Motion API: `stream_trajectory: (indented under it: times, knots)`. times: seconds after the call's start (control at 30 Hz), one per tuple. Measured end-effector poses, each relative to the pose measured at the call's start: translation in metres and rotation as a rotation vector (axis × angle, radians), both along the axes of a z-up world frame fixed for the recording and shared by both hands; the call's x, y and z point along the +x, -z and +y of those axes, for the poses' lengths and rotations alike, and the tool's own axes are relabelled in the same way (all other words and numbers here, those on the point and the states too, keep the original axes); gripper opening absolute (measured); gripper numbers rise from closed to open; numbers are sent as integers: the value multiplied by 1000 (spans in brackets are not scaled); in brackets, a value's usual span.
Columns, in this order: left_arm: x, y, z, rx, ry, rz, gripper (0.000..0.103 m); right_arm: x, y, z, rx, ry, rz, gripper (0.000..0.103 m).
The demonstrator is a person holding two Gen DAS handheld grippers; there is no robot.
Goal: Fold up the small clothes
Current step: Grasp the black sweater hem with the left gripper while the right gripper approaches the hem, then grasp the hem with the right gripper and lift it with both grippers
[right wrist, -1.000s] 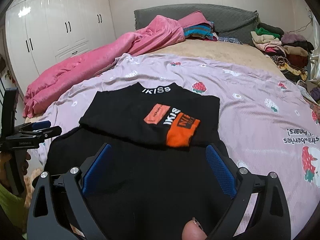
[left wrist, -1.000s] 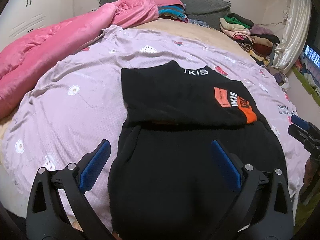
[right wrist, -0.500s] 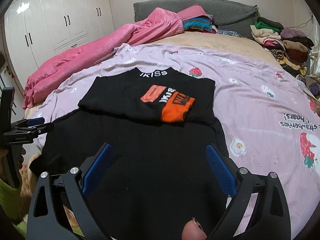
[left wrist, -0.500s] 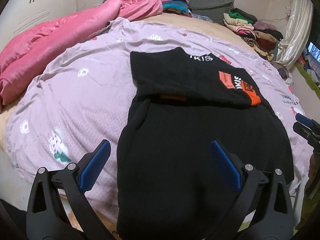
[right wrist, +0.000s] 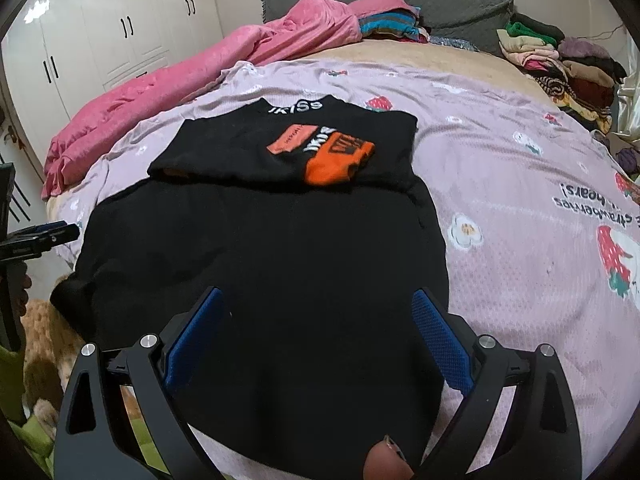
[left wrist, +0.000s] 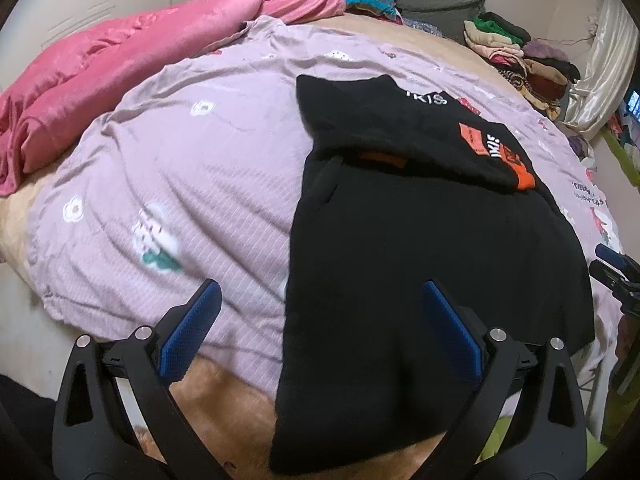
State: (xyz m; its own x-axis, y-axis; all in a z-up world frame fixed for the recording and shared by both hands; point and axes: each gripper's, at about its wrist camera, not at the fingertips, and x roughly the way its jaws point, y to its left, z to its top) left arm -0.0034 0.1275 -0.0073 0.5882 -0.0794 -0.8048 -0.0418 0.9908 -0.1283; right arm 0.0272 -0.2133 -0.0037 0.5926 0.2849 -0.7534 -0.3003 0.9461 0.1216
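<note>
One fold was in, the black sweater (right wrist: 260, 248) had its top flipped down on the bed (right wrist: 520, 184), bottom half left, both grippers' jaws apart and empty.

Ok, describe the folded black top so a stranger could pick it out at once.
Find the lilac bedspread with strawberry prints across the bed. At its middle lies a large black garment; the folded top sits on its far end. Only it carries an orange patch and white IKISS lettering.
</note>
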Motion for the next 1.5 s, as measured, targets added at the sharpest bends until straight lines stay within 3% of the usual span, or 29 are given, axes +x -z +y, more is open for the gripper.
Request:
stream_trajectory:
  times: [0.27,0.4,0.53,0.6,0.87,0.97,1.13,1.23,1.27,1.33,1.5]
  knots:
    - [-22,10,11,-39,4,37,93,-8,-1,-13,8,24,-3,94]
    - [-35,16,13,-86,24,55,71,-10,-3,-16,6,29,-10,94]
    - [-43,21,14,-109,32,73,57,-15,-3,-20,2,32,-9,94]
    - [-45,25,13,-120,37,85,52,-17,-2,-22,-1,32,-4,94]
    - [-46,40,0,-135,72,138,51,-30,4,-34,-14,32,26,94]
    - [-44,45,-3,-132,72,149,44,-36,9,-39,-13,19,53,94]
    - [-45,46,-2,-148,67,142,19,-47,19,-47,-22,-8,113,94]
    - [-45,46,-1,-153,68,140,18,-51,25,-54,-9,-7,150,94]
    - [-44,46,-1,-155,67,140,18,-52,28,-56,-1,-5,162,89]
    - [-43,46,-1,-153,66,139,18,-53,33,-59,24,-7,194,69]
    - [-44,48,-2,-152,63,128,19,-53,46,-61,28,3,255,65]
